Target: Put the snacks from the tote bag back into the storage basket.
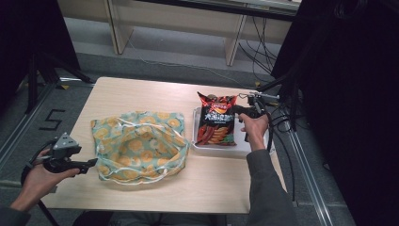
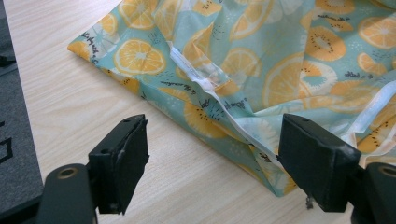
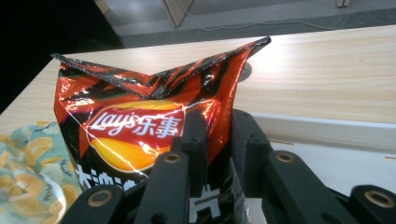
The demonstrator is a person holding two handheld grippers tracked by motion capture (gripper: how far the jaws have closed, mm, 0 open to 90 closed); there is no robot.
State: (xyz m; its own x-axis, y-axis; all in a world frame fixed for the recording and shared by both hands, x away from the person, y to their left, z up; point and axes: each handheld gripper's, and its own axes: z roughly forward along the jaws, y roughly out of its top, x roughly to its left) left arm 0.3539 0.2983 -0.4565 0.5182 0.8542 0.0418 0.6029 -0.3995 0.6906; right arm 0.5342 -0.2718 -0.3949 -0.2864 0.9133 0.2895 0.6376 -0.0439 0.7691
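Note:
A red and black Lay's chip bag [image 1: 216, 121] lies in a white tray [image 1: 244, 147] at the table's right. My right gripper [image 1: 237, 110] is shut on the bag's right edge; in the right gripper view the jaws pinch the foil [image 3: 135, 126] at my right gripper [image 3: 219, 140], lifting that side off the tray [image 3: 327, 128]. A teal cloth bag [image 1: 139, 143] printed with orange slices lies slack at the table's middle, mouth gaping. My left gripper [image 1: 93, 163] stands open at its near-left corner. The cloth's hem [image 2: 243, 126] runs between the jaws of my left gripper [image 2: 215, 158], untouched.
The light wood table [image 1: 141, 92] has bare surface behind and in front of the cloth bag. Cables [image 1: 282, 122] hang off the right edge by a black curtain. A tripod leg [image 1: 33, 80] stands at left on grey floor marked "5" [image 1: 51, 120].

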